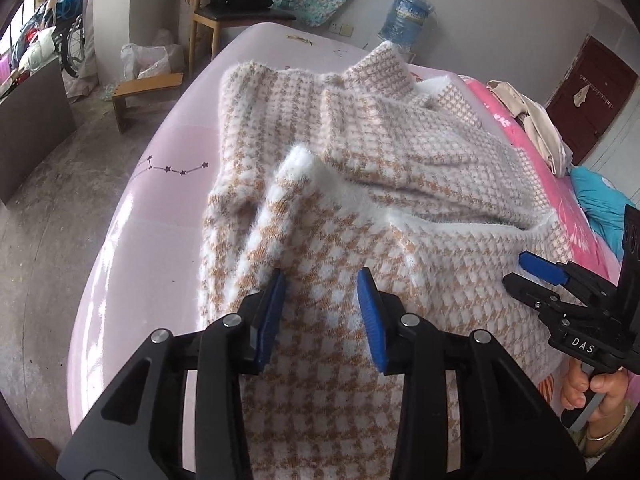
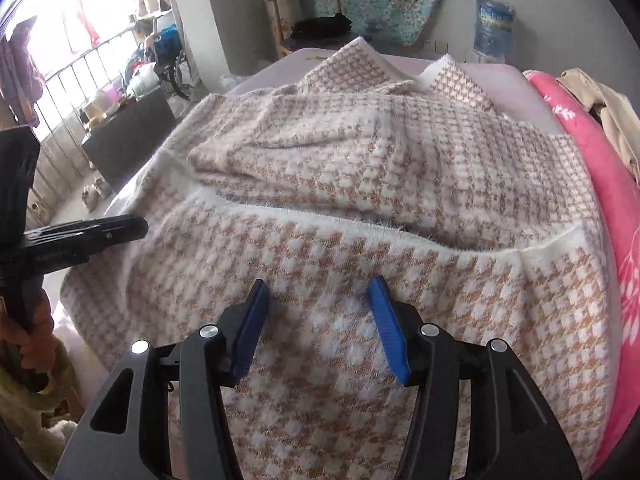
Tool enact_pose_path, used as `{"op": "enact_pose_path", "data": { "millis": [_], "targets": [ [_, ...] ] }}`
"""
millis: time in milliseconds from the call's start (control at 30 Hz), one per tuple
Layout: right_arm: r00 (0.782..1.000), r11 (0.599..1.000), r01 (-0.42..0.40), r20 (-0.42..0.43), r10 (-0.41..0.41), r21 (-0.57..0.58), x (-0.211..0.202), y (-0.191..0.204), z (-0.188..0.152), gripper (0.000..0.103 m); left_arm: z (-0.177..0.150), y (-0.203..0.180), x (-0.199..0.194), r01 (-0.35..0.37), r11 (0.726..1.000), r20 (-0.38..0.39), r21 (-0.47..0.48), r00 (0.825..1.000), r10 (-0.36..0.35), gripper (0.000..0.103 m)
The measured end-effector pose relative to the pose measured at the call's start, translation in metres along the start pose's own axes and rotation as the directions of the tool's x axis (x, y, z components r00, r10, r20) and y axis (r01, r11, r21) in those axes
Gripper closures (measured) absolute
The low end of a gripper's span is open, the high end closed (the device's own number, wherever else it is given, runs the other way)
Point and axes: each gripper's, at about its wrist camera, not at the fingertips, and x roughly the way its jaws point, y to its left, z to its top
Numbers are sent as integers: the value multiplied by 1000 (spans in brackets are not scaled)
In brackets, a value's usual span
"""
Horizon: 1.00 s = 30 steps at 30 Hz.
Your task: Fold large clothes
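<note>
- Left wrist view: the left gripper (image 1: pixel 322 280) hangs over the near part of a fuzzy tan-and-white checked sweater (image 1: pixel 360 168), fingers parted with nothing pinched; the cloth lies below and beyond the blue pads (image 1: pixel 370 312), not between them.
- Right wrist view: the right gripper (image 2: pixel 318 292) also stands apart and empty, its fingertips just short of the white-edged hem that runs across ahead of them.
- The sweater lies on a pink bed (image 1: pixel 132 208); its near half is already folded up over the far half, the hem resting across the middle, a sleeve doubled over beyond the fingers.
- Off the right fingers' right side, a bright pink blanket (image 2: pixel 592 168) lies beside the sweater.
- Judged step: a fold has just been laid down and let go, with both grippers free above it.
- Next move, as I judge it: pick fresh corners or a side edge, pinch through both layers, and carry them across evenly; the left side bulges in loose ridges ahead of the left fingers and may want smoothing first.
</note>
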Motion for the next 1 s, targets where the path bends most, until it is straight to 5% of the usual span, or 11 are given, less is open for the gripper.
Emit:
{"op": "enact_pose_path", "data": {
  "millis": [167, 300, 433, 733, 1000],
  "targets": [
    [997, 991, 35, 66, -45, 132, -27, -36, 5, 46, 6, -24, -23, 69, 994, 74, 86, 994, -76, 60],
    [997, 963, 72, 5, -75, 259, -11, -76, -2, 45, 6, -50, -10, 150, 980, 18, 134, 988, -154, 59],
    [995, 961, 96, -28, -92, 260, 10, -83, -7, 40, -5, -65, 27, 84, 985, -88, 149, 994, -72, 59],
    [982, 924, 184, -23, -187, 335, -17, -112, -19, 40, -4, -65, 30, 81, 988, -89, 135, 994, -69, 56],
    [987, 933, 158, -35, -155, 325, -21, -113, -15, 38, -1, -64, 25, 84, 988, -94, 128, 993, -72, 51]
  ]
}}
